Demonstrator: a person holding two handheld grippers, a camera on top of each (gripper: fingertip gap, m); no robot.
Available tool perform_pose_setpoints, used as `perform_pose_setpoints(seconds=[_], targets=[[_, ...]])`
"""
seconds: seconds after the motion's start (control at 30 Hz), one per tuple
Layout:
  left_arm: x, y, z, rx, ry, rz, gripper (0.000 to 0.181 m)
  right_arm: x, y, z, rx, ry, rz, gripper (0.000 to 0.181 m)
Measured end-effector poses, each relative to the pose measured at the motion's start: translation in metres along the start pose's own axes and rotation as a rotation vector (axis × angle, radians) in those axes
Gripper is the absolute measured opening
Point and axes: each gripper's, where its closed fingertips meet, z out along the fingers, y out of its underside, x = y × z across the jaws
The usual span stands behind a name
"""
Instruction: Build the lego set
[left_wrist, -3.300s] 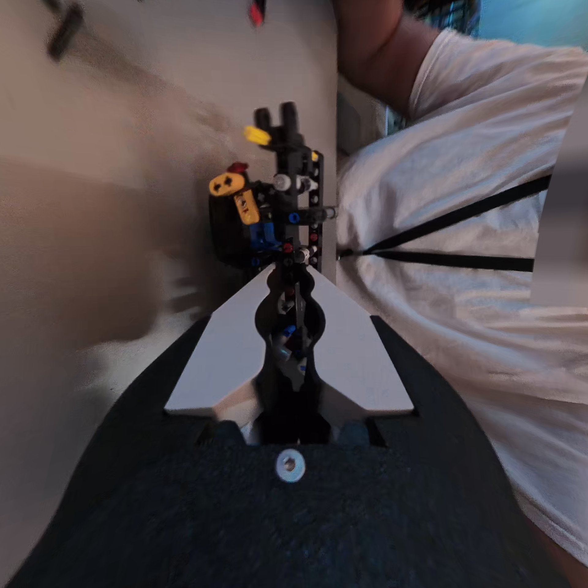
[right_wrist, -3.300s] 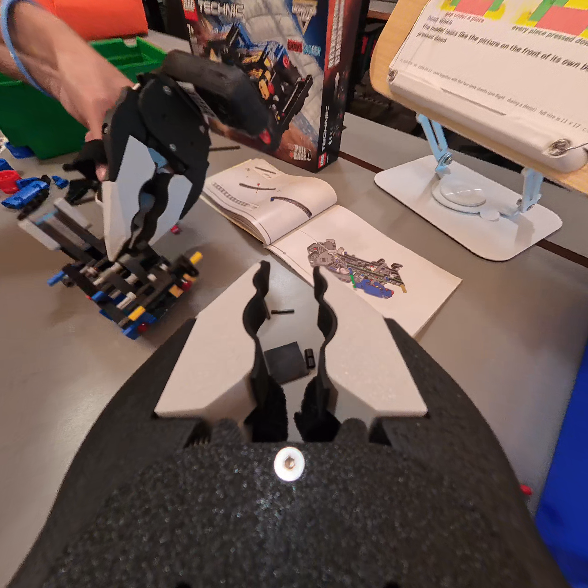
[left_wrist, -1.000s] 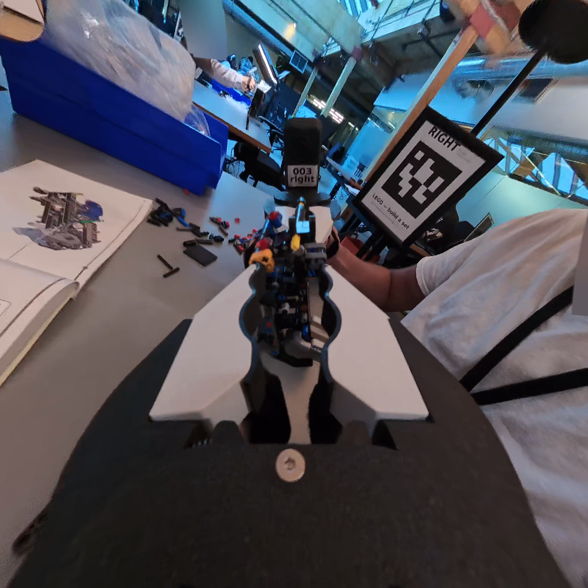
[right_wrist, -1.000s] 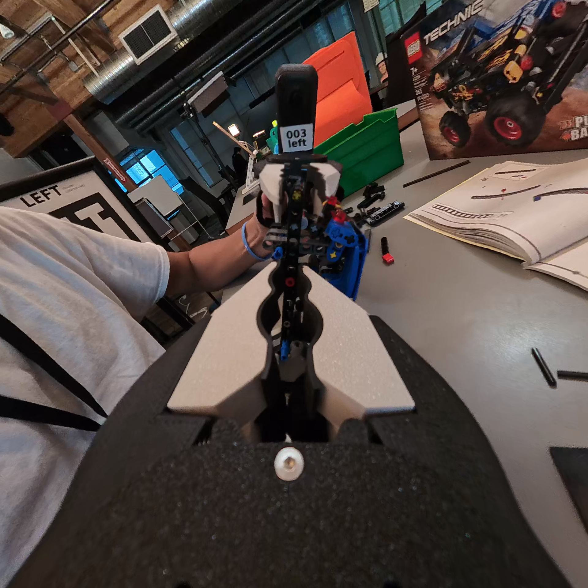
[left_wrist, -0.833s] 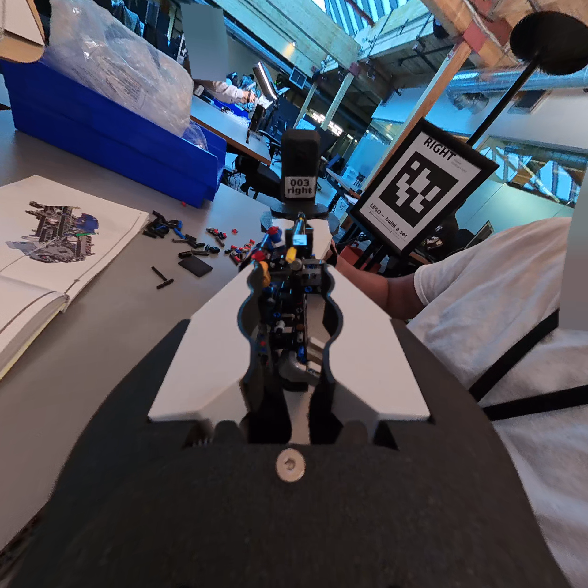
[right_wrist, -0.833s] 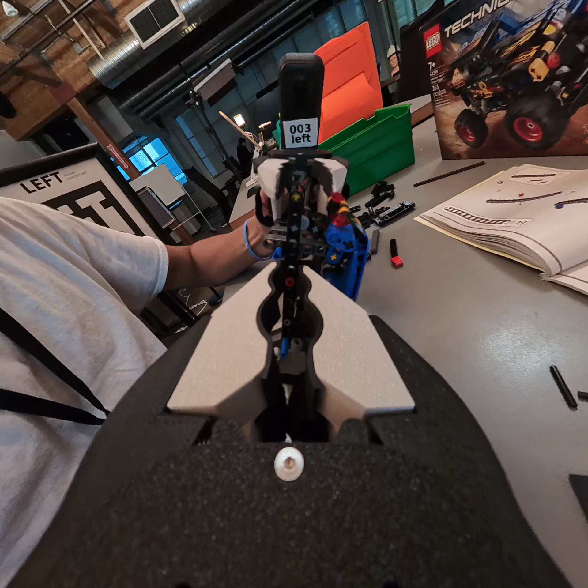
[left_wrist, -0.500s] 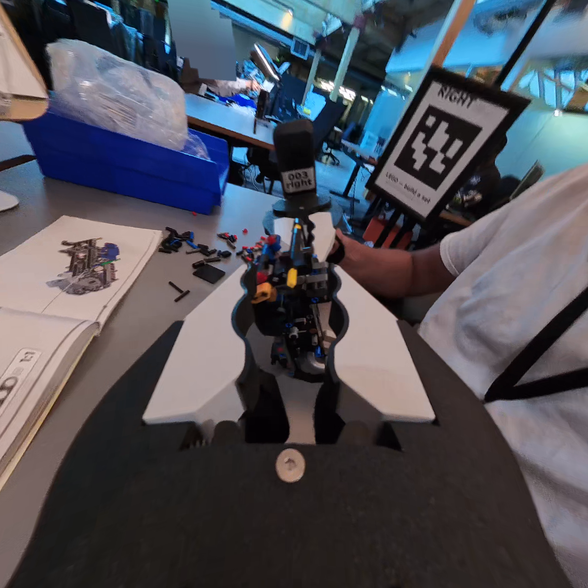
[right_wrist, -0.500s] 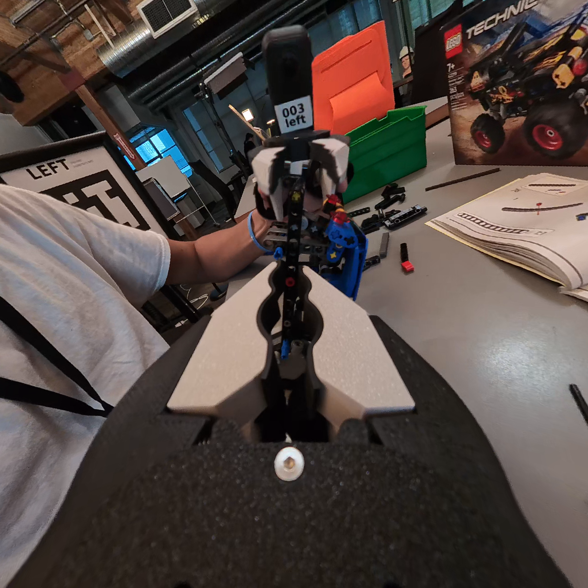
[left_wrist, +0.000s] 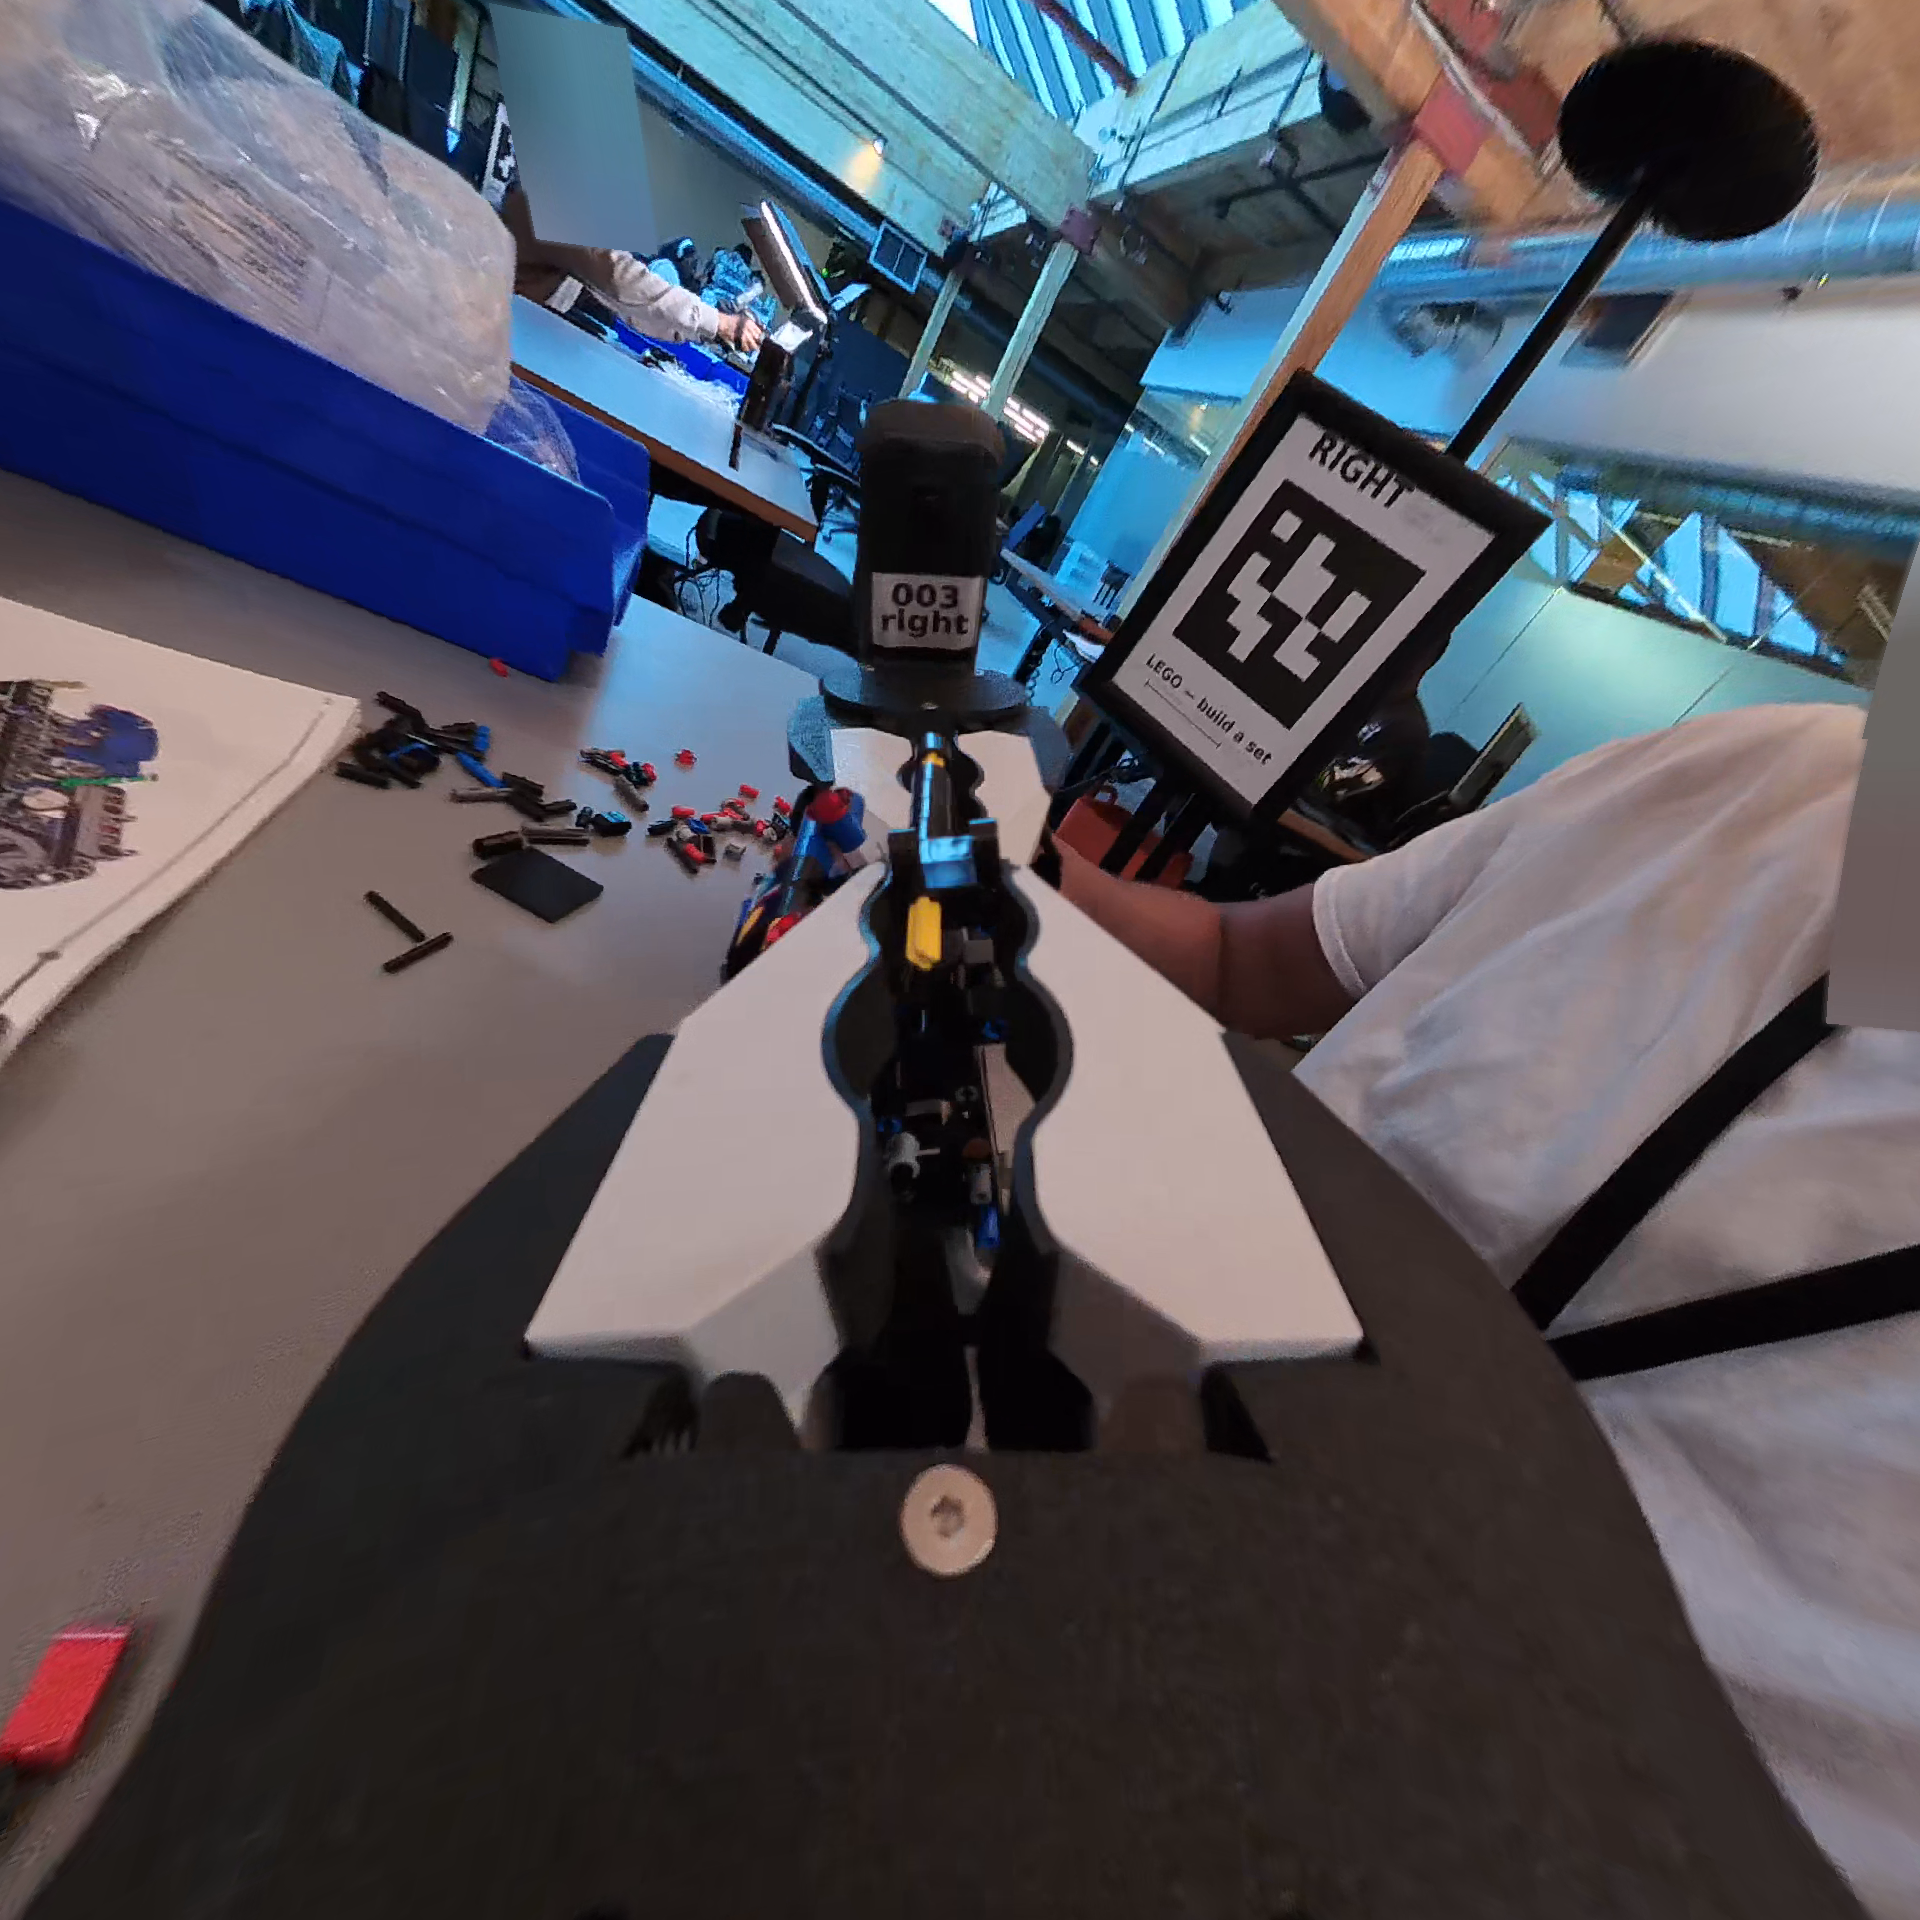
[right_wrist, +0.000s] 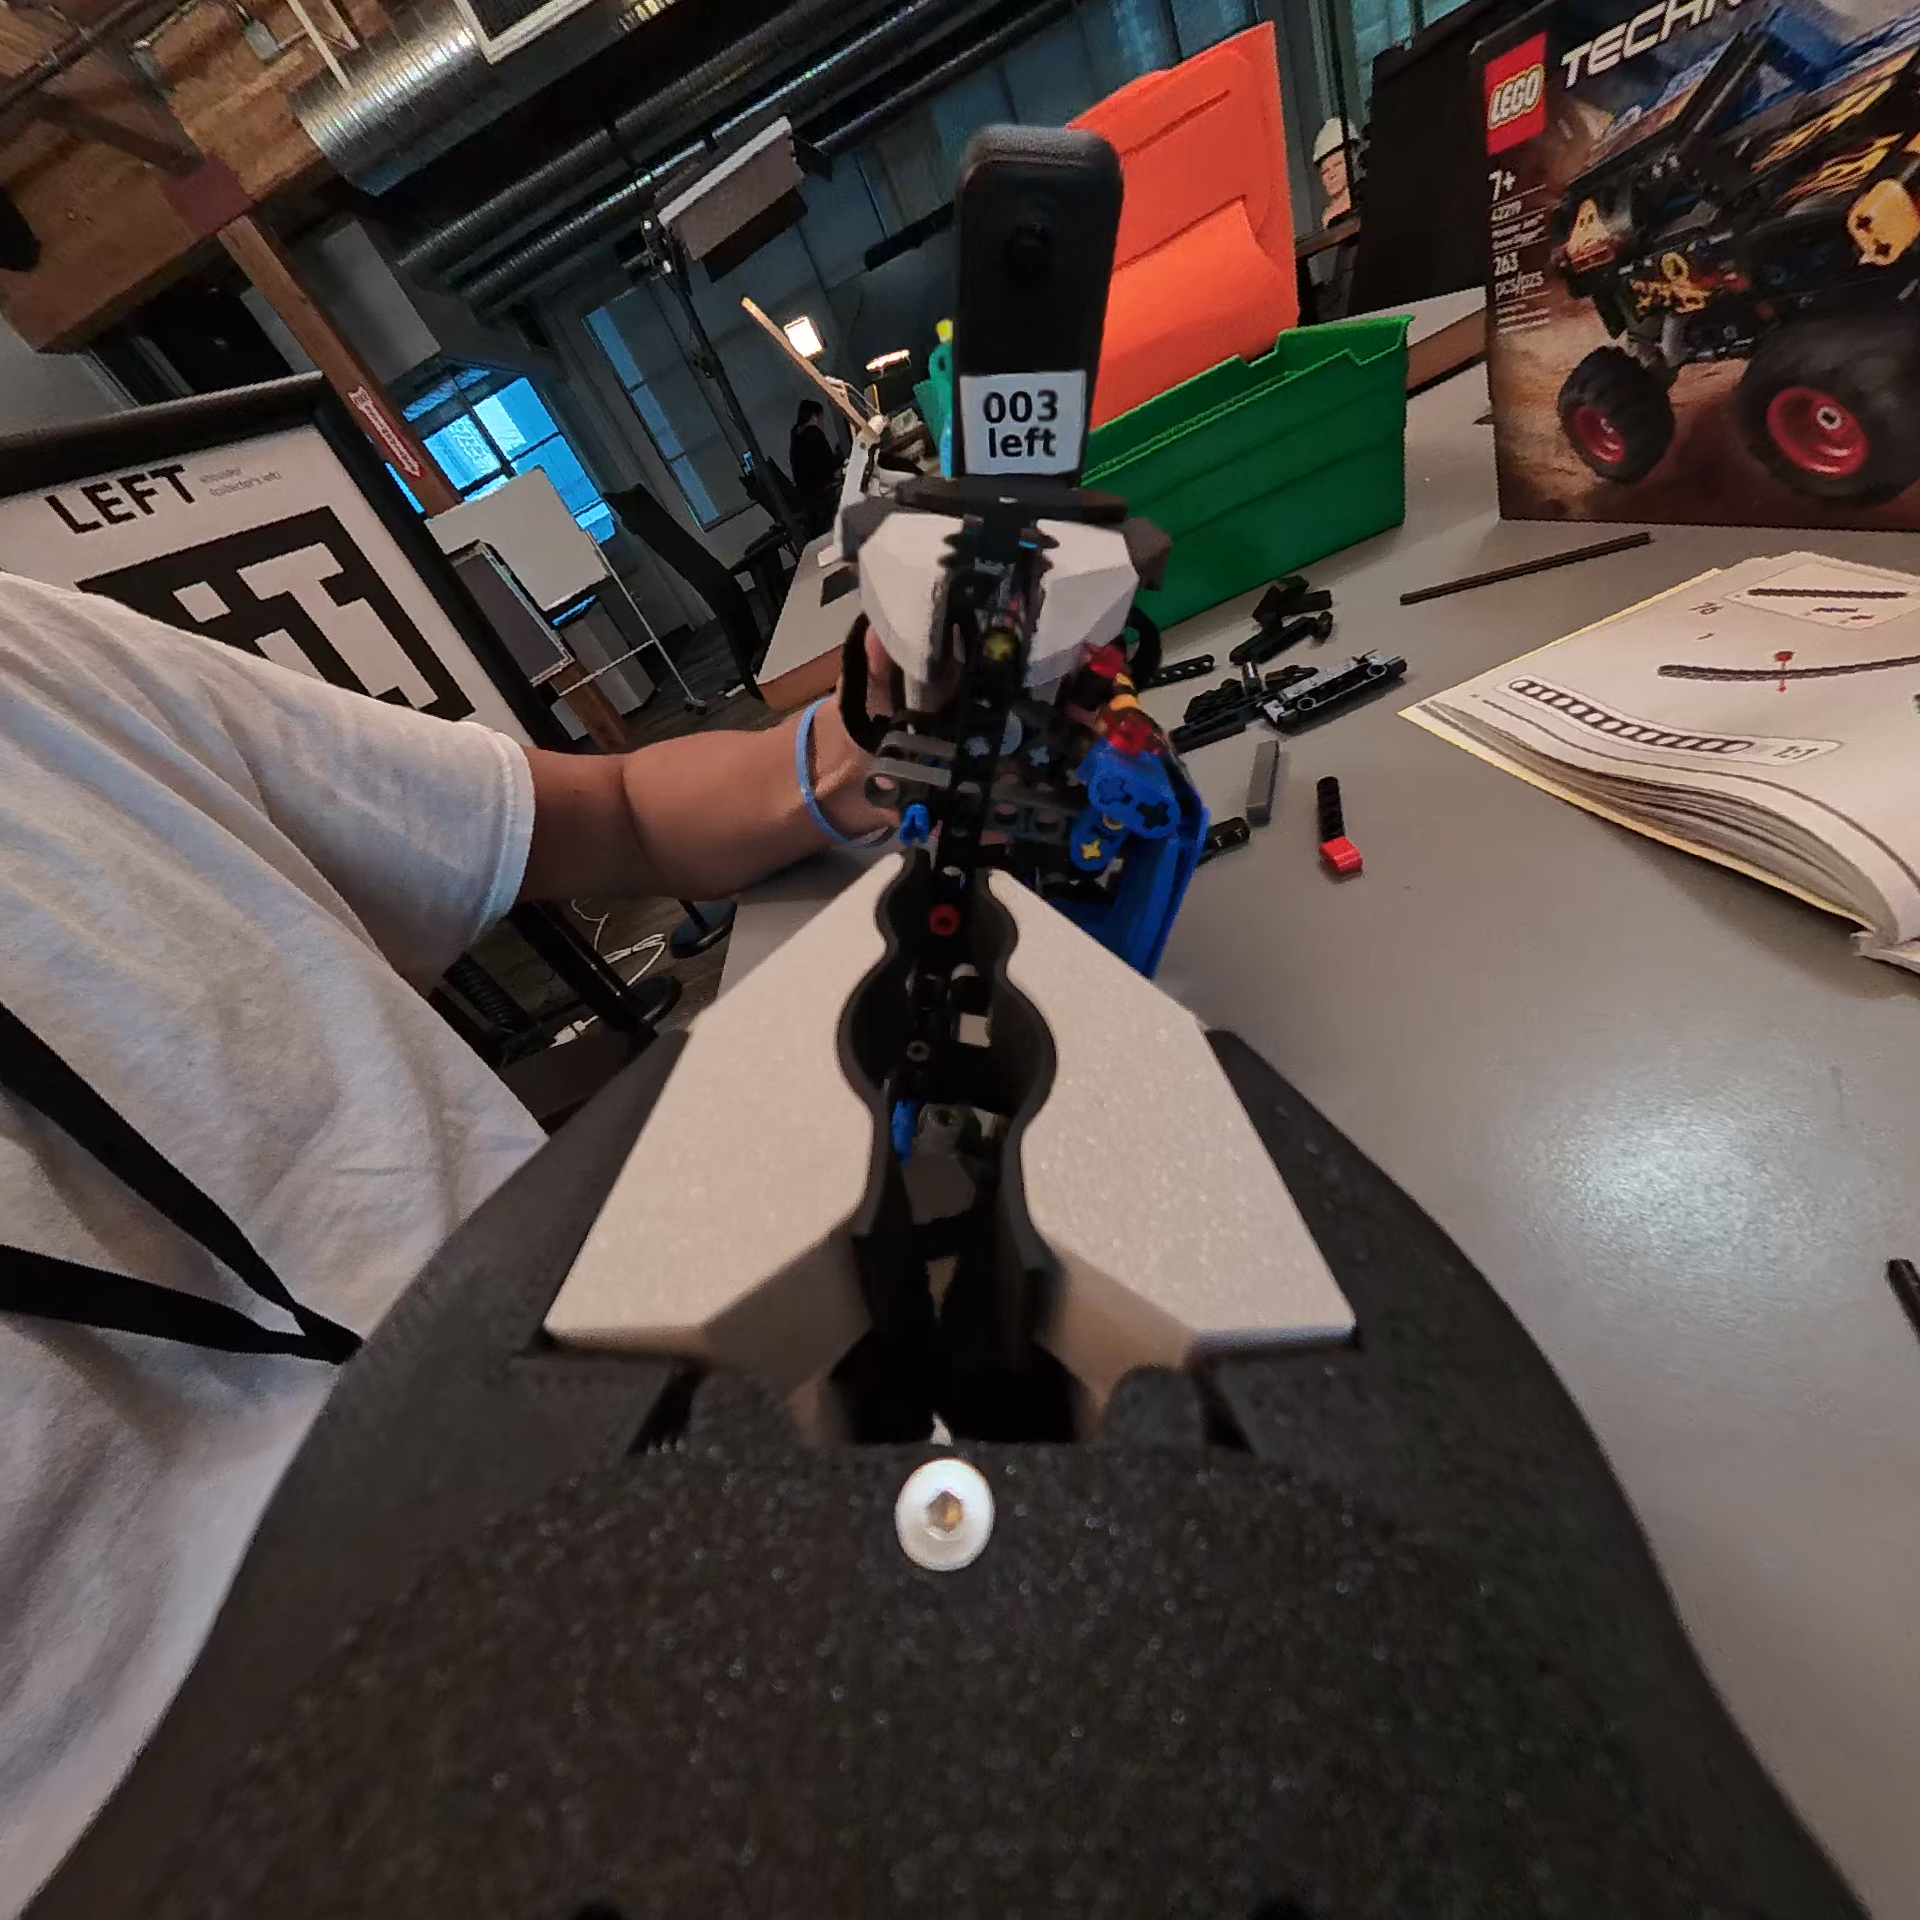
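Note:
A black Lego chassis (left_wrist: 940, 997) with blue, yellow and red parts is held in the air between both grippers, which face each other. My left gripper (left_wrist: 940, 883) is shut on one end of it. My right gripper (right_wrist: 951, 873) is shut on the other end, where the chassis (right_wrist: 977, 790) shows its blue side panel (right_wrist: 1138, 862). The left gripper also shows far off in the right wrist view (right_wrist: 987, 613), and the right gripper in the left wrist view (left_wrist: 930, 764). The parts of the chassis inside the jaws are mostly hidden.
Loose black, red and blue pieces (left_wrist: 561, 805) lie on the grey table (left_wrist: 260, 1060) beside the open instruction book (right_wrist: 1714, 727). More pieces (right_wrist: 1288, 686), a green bin (right_wrist: 1257, 468), the set box (right_wrist: 1704, 270) and a blue bin (left_wrist: 260, 457) stand around. A person's white shirt (left_wrist: 1662, 1039) is close by. My two grippers' fingertips are within a few centimetres of each other.
The left gripper has closed from a wider hold onto the chassis end. Both grippers tilted slightly with the chassis held between them.

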Motion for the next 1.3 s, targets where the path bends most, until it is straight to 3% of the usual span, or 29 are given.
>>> perform_pose_setpoints(seconds=[0.17, 0.27, 0.33, 0.47, 0.77, 1.07, 1.3], targets=[[-0.002, 0.000, 0.000, 0.034, -0.024, 0.001, 0.011, 0.002, -0.004, -0.003, 0.011, 0.022, 0.009, 0.009], [-0.005, -0.001, 0.000, 0.049, -0.049, 0.011, 0.011, 0.006, -0.022, -0.015, 0.100, 0.053, -0.019, 0.023], [-0.004, 0.000, 0.001, 0.046, -0.048, 0.020, 0.011, 0.005, -0.032, -0.015, 0.138, 0.045, 0.001, 0.021], [0.001, 0.000, 0.004, 0.042, -0.050, 0.046, 0.011, 0.005, -0.026, -0.001, 0.073, 0.070, -0.053, 0.008], [0.007, 0.000, 0.009, 0.041, -0.074, 0.113, 0.011, -0.003, -0.023, -0.003, 0.066, 0.019, -0.029, 0.007], [0.002, 0.002, 0.009, 0.039, -0.082, 0.066, 0.011, 0.002, -0.022, -0.004, 0.085, 0.023, 0.026, 0.008], [0.005, 0.003, 0.005, 0.032, 0.017, -0.043, 0.015, 0.000, -0.028, -0.010, 0.126, 0.012, 0.001, 0.007]])
